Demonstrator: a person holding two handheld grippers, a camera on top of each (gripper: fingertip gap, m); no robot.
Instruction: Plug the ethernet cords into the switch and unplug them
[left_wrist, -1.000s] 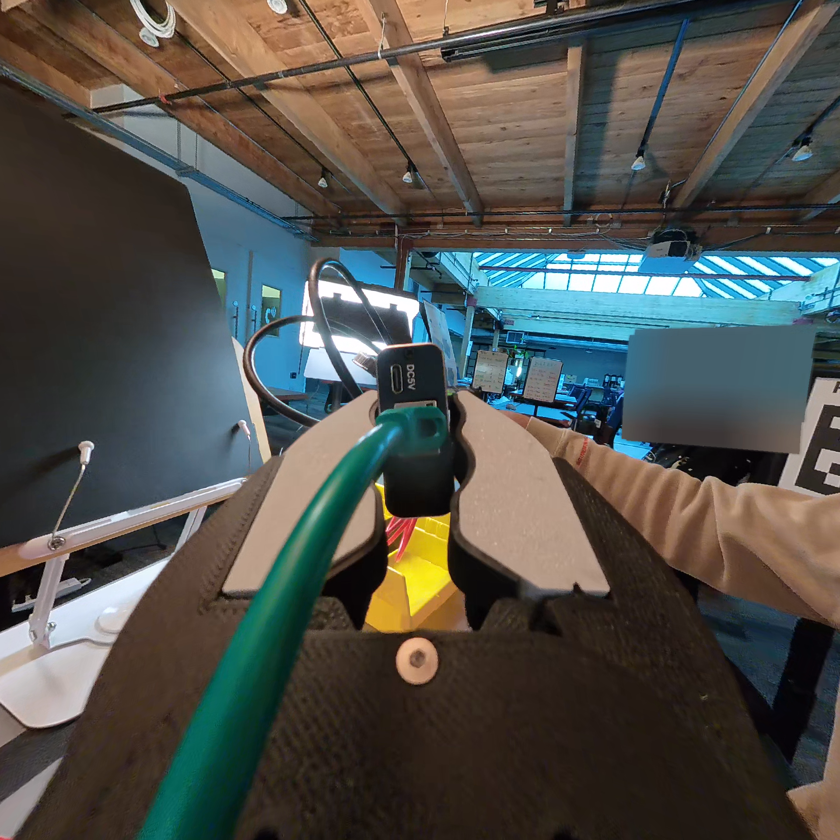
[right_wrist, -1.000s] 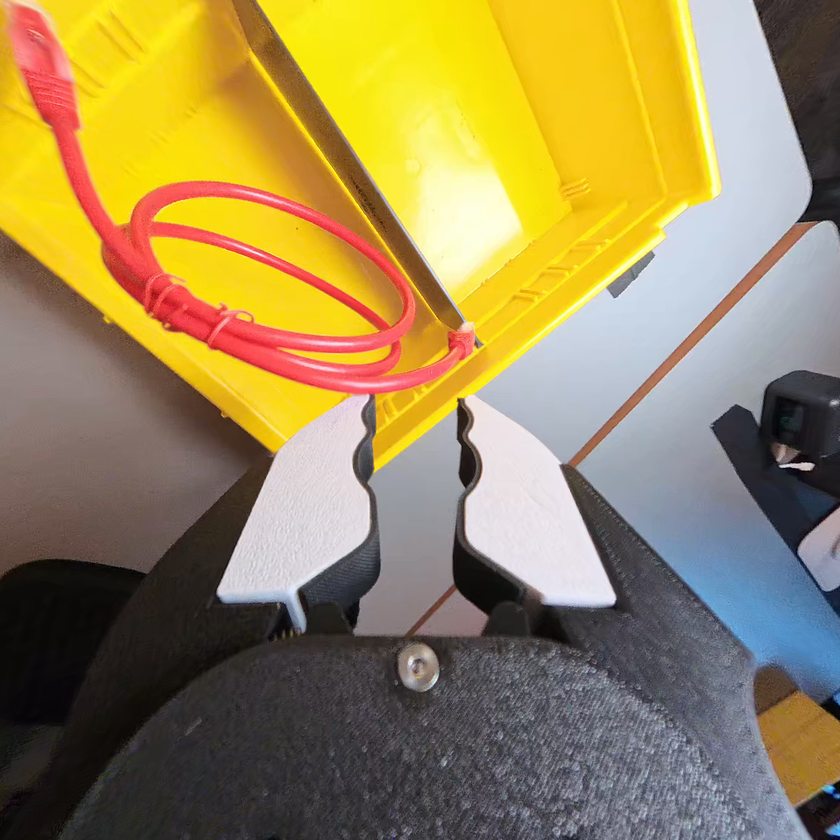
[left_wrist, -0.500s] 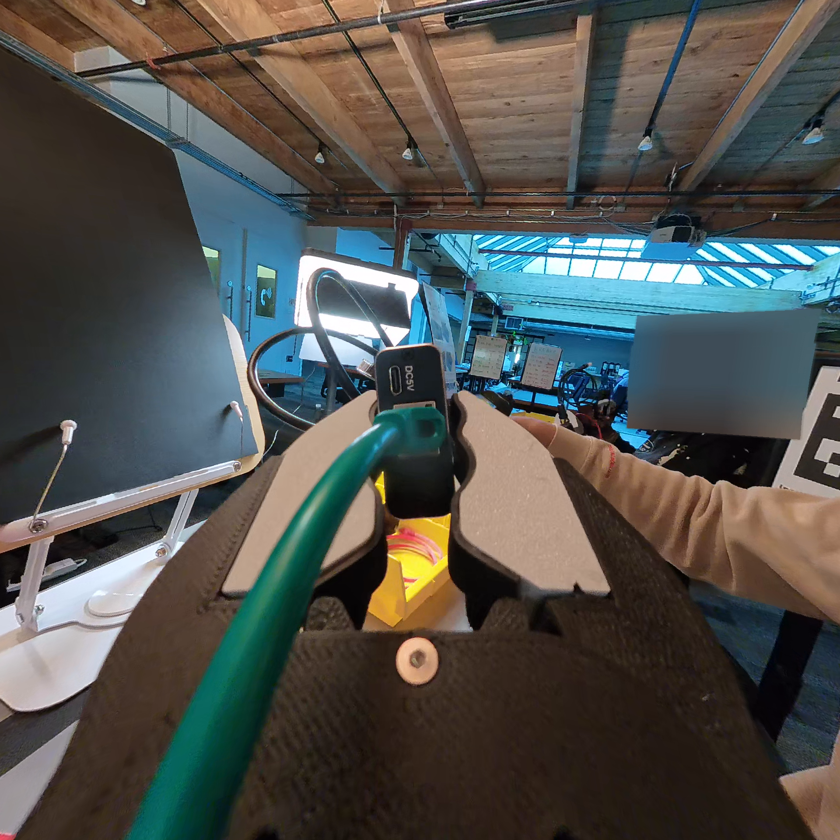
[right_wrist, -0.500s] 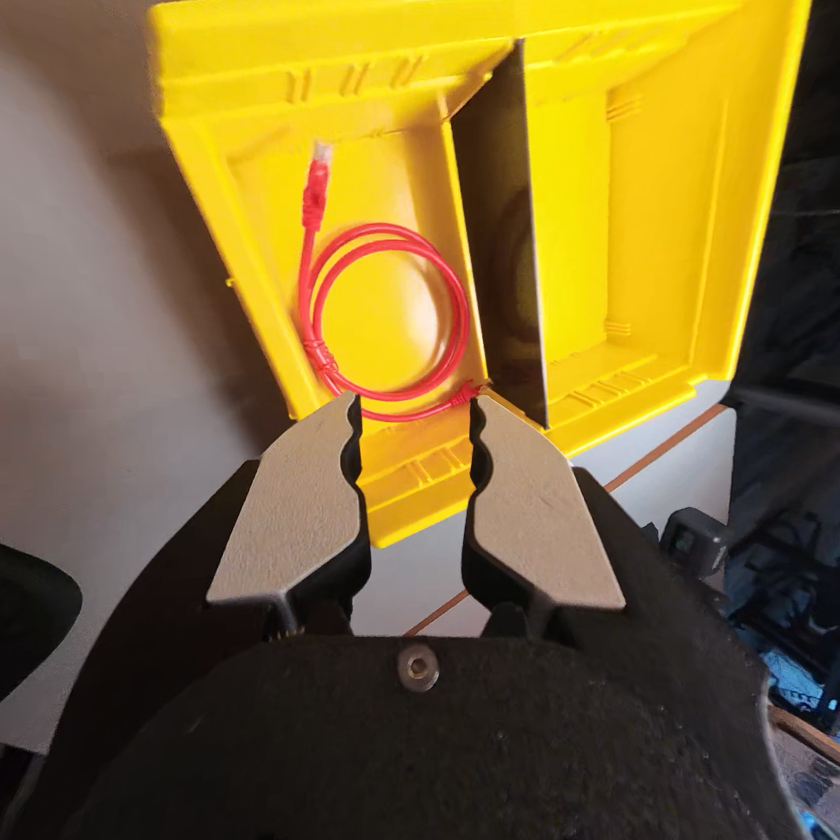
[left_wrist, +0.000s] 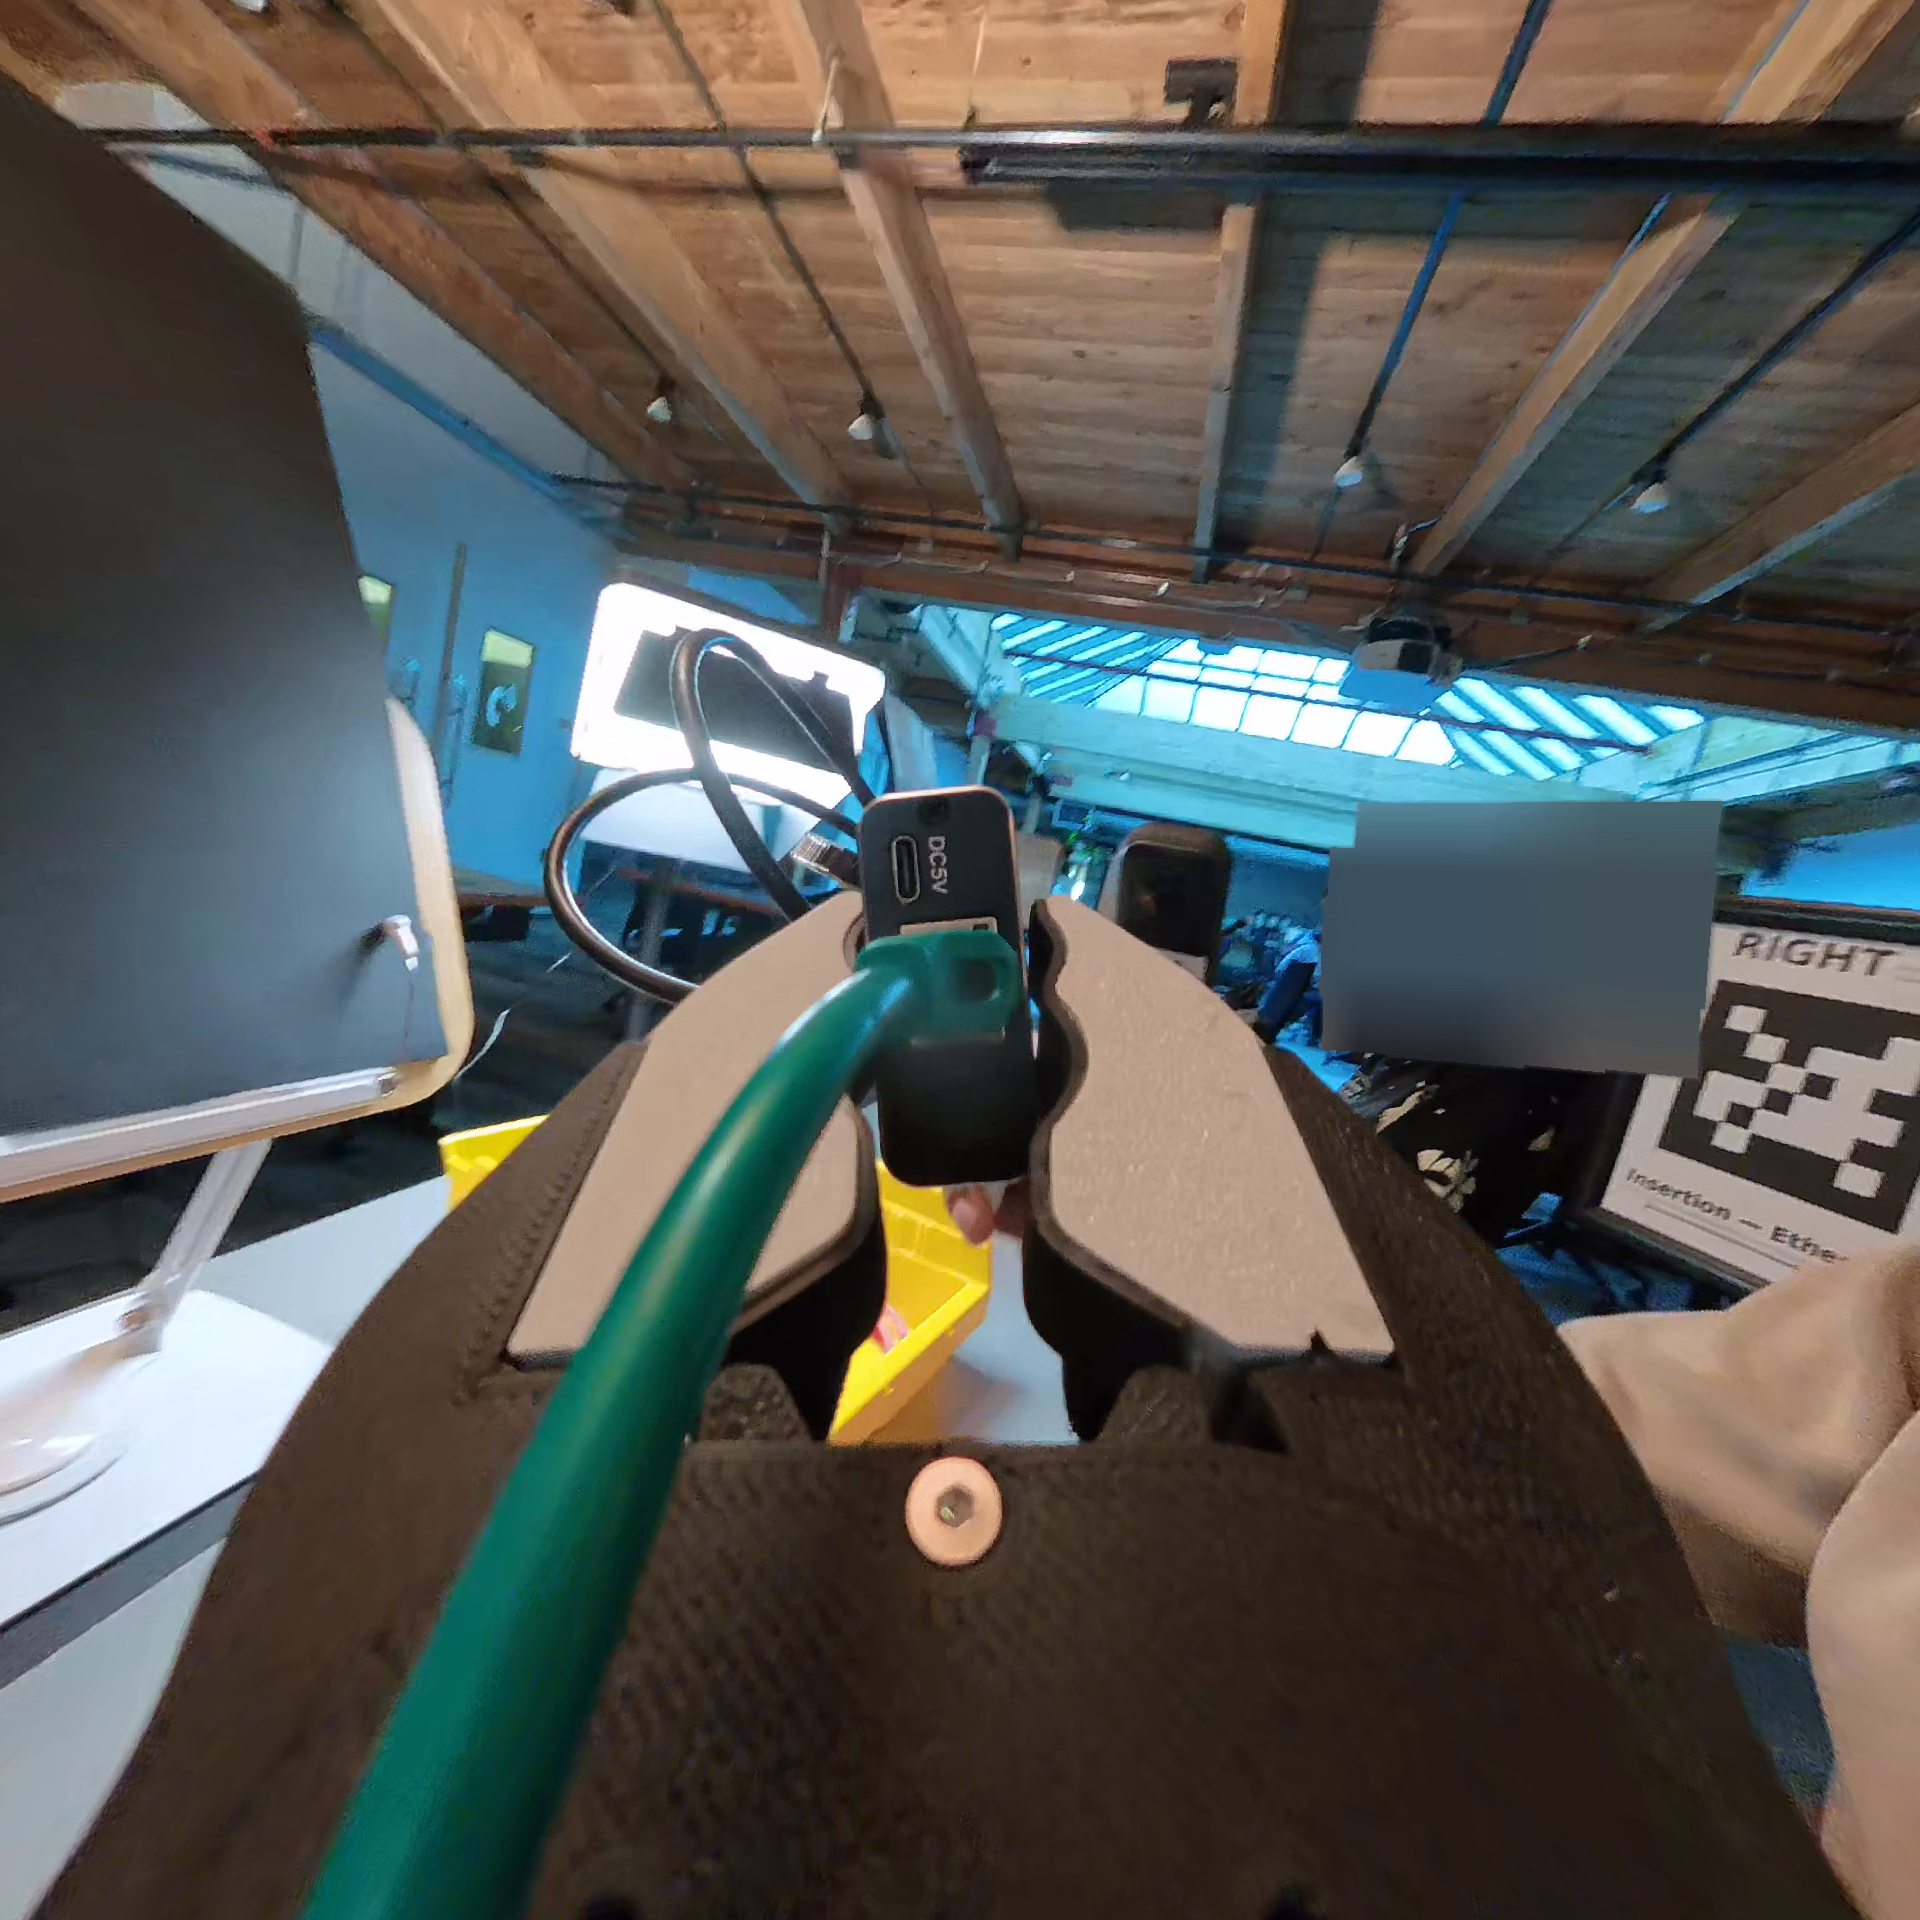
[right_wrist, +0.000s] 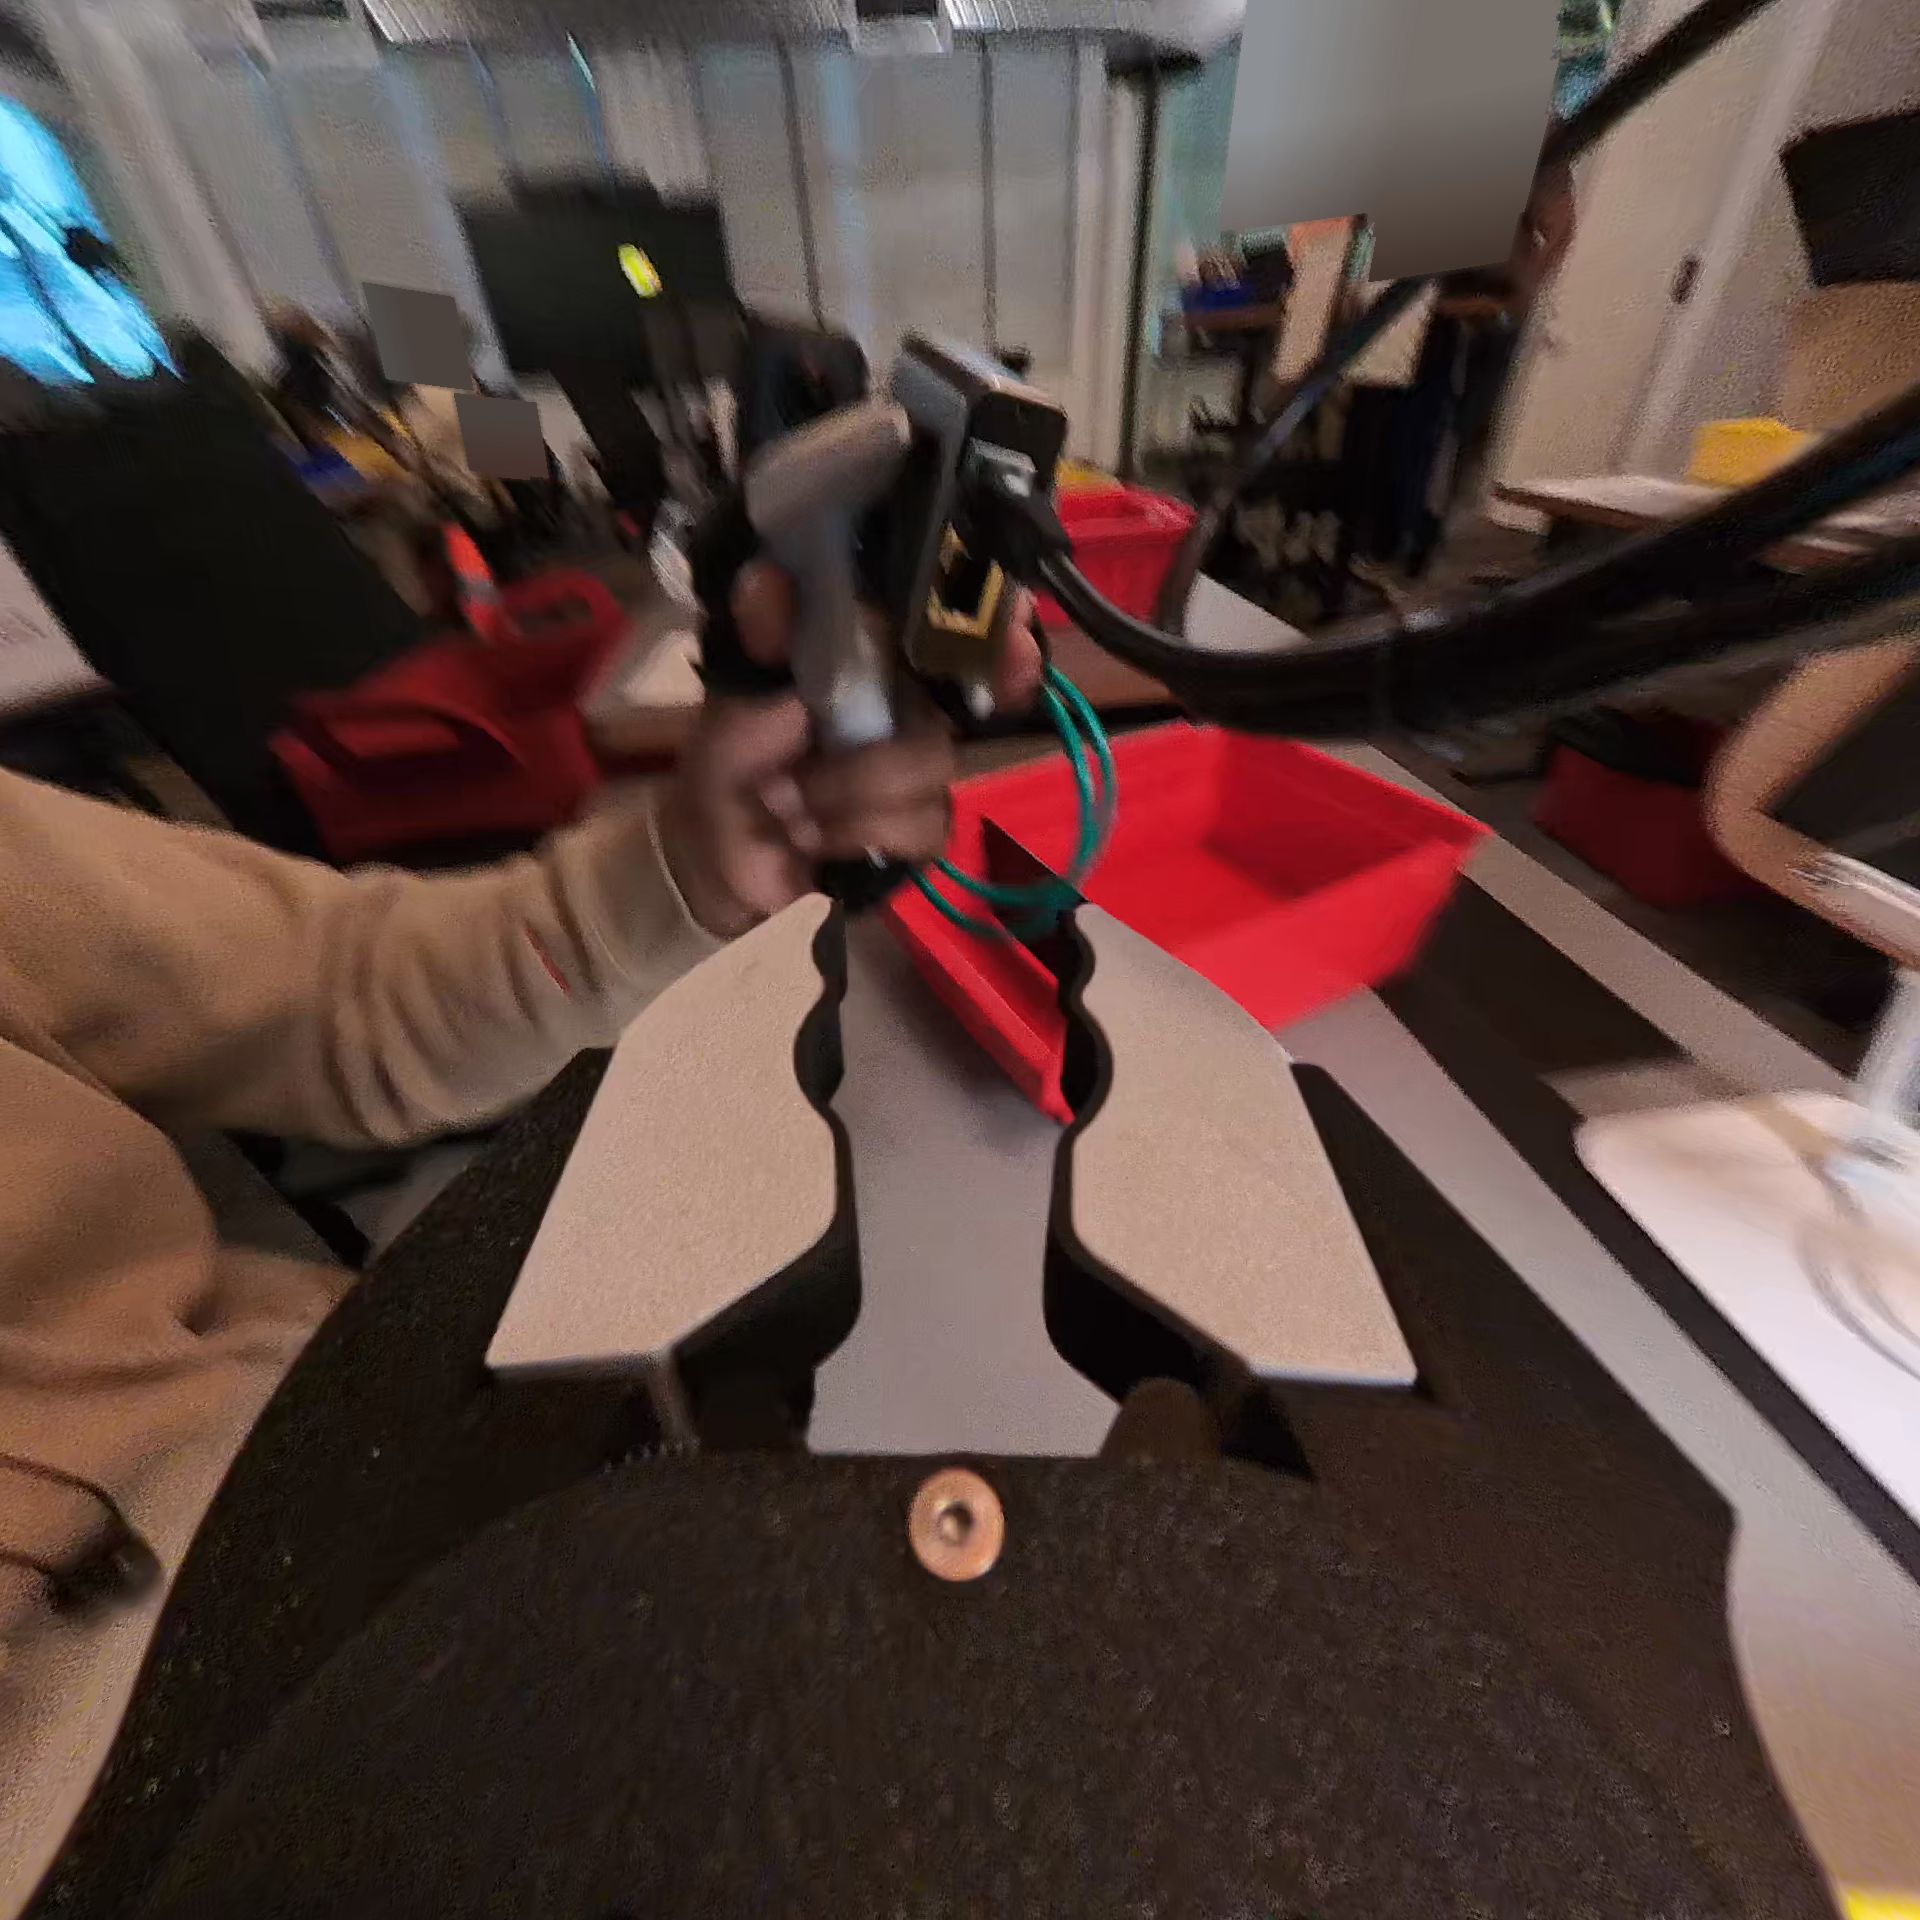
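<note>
left gripper: jaws clamped on small black switch, held aloft | green ethernet cord plugged in, limp, light; judged best gripped at stiff plug boot | right gripper: jaws parted, empty, above worktop

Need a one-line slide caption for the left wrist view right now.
Left gripper clamps a small black switch with a green ethernet cord plugged in, raised toward the wooden ceiling.
</note>
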